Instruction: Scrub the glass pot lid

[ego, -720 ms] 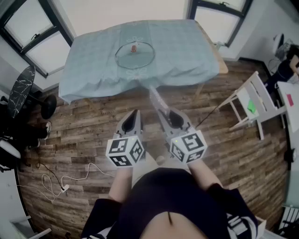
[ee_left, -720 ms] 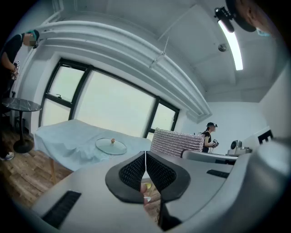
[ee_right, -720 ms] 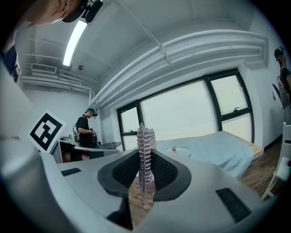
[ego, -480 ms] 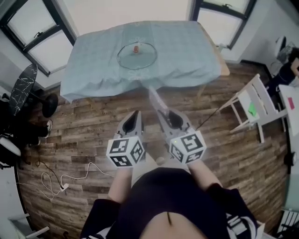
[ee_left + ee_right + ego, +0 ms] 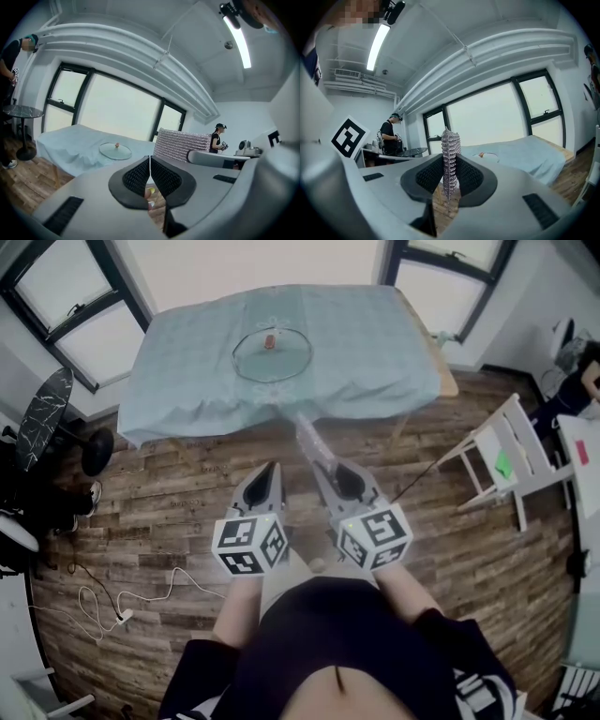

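**Scrub pad held, lid not yet reached**

Head view: the glass pot lid (image 5: pixel 272 354) lies on the cloth-covered table (image 5: pixel 375 352) at twelve o'clock, well apart from both grippers. The left gripper (image 5: pixel 271 470) is closed and empty. The right gripper (image 5: pixel 325 468) is clamped on a silvery scrub pad (image 5: pixel 308 434).

Left gripper view: the jaws are pressed together, with the lid at ten o'clock.

Right gripper view: the pad is gripped edge-on. The lid, at two o'clock, is small and barely made out.

The approach is judged to be in hand. Next, the table must be reached and the pad laid on the glass.
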A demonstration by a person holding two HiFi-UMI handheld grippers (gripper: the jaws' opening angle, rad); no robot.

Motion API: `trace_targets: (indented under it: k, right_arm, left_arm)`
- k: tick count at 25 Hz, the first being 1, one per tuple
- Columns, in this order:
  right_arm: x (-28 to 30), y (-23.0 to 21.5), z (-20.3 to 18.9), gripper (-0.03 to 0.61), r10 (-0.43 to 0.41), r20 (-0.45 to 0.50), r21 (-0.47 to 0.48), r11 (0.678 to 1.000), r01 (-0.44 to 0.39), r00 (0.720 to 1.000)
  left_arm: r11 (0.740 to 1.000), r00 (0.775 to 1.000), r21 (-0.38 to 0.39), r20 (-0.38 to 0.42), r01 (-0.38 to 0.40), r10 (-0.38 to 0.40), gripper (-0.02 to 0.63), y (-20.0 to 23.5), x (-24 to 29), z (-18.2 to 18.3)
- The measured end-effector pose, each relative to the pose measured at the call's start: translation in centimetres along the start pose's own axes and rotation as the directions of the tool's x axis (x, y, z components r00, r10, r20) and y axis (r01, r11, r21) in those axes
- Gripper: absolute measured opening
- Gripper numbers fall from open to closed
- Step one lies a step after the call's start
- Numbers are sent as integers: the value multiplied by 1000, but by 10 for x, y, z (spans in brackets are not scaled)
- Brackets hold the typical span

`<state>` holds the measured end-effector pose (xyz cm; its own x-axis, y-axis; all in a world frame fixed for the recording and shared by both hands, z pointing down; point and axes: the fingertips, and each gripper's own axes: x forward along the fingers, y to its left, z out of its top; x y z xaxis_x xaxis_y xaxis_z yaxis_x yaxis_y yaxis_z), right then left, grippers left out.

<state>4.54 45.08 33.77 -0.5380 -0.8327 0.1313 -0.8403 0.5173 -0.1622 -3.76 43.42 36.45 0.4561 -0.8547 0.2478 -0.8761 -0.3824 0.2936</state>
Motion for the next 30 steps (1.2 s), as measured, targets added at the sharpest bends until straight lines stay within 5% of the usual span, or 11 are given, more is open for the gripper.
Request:
trace_targets:
  k: [15,30]
  right_arm:
    - [13,0,-13,83,42,-23,48,998,-41,999]
    - [86,-43,-4,83,13,-34,35,999,-12,999]
  left_arm:
    - [1000,998,-22,-55,-15,14,9,13,15,-14]
    - [999,998,-44,-64,-8,5,9,54,91,7]
